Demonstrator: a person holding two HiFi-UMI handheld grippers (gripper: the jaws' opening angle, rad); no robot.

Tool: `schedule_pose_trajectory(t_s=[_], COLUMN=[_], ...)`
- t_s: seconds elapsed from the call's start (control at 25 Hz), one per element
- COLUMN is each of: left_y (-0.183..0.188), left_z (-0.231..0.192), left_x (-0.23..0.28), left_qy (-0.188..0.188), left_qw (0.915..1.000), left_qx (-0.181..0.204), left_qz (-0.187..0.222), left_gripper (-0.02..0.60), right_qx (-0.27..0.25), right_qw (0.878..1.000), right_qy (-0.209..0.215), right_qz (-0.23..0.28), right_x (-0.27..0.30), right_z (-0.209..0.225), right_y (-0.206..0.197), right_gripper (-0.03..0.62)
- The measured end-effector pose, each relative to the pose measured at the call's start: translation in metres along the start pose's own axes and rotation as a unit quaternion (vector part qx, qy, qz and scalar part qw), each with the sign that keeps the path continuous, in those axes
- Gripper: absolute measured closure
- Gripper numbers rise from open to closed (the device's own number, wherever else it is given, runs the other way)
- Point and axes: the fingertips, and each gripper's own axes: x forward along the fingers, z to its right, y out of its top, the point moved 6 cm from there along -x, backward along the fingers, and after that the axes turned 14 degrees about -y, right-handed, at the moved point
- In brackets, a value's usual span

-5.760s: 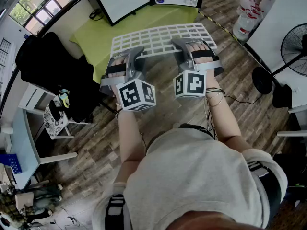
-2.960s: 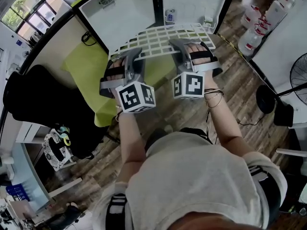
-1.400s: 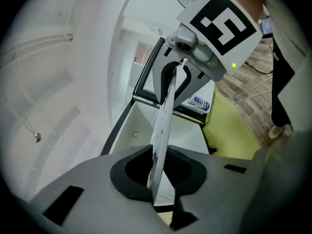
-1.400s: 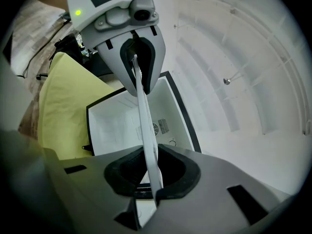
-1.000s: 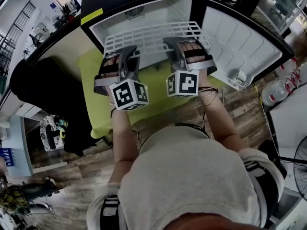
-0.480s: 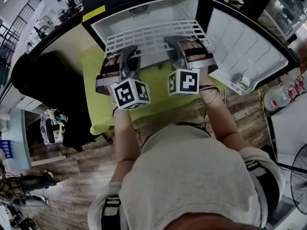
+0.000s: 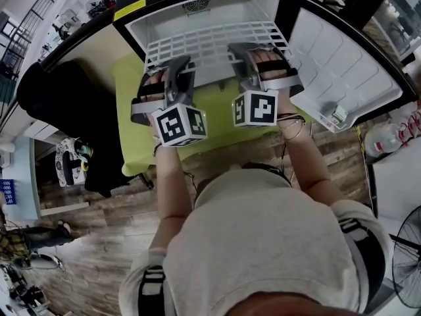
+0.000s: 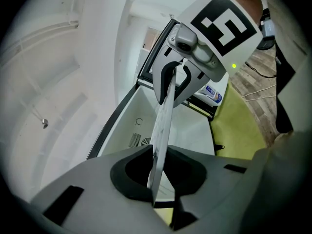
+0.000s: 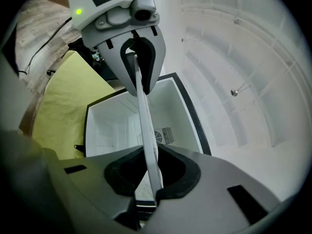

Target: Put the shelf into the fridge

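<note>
I hold a white wire-grid shelf level in front of the open fridge, which has a black shell and a white inside. My left gripper is shut on the shelf's near edge at the left. The right gripper is shut on the same edge at the right, and its jaws have just tightened slightly on it. In the left gripper view the shelf runs edge-on out of my left gripper to the other gripper. The right gripper view shows the shelf likewise clamped in my right gripper.
The fridge door stands swung open at the right. A yellow-green covered table lies under my hands. A black draped chair is at the left. Water bottles and a fan stand at the right.
Across the earlier frames the shelf was carried from over the green table to the open fridge. In the last second both grips held, and the shelf's far edge now overlaps the opening more.
</note>
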Motion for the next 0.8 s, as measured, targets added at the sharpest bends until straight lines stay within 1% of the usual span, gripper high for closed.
schedule_pose_trajectory(t_s=[0.28, 0.8], left_y=[0.0028, 0.0018], left_z=[-0.0028, -0.0053], left_x=[0.002, 0.0048], left_qy=[0.0, 0.003], left_qw=[0.9999, 0.9998], left_qx=[0.001, 0.008], left_qz=[-0.012, -0.016], left_gripper=[0.517, 0.517], right_qx=[0.002, 0.009], right_qw=[1.0, 1.0], right_qy=[0.001, -0.004], right_qz=[0.01, 0.013], right_x=[0.0031, 0.0087], right_z=[0.0004, -0.0002], right_y=[-0.0032, -0.0048], right_gripper=[0.528, 0.528])
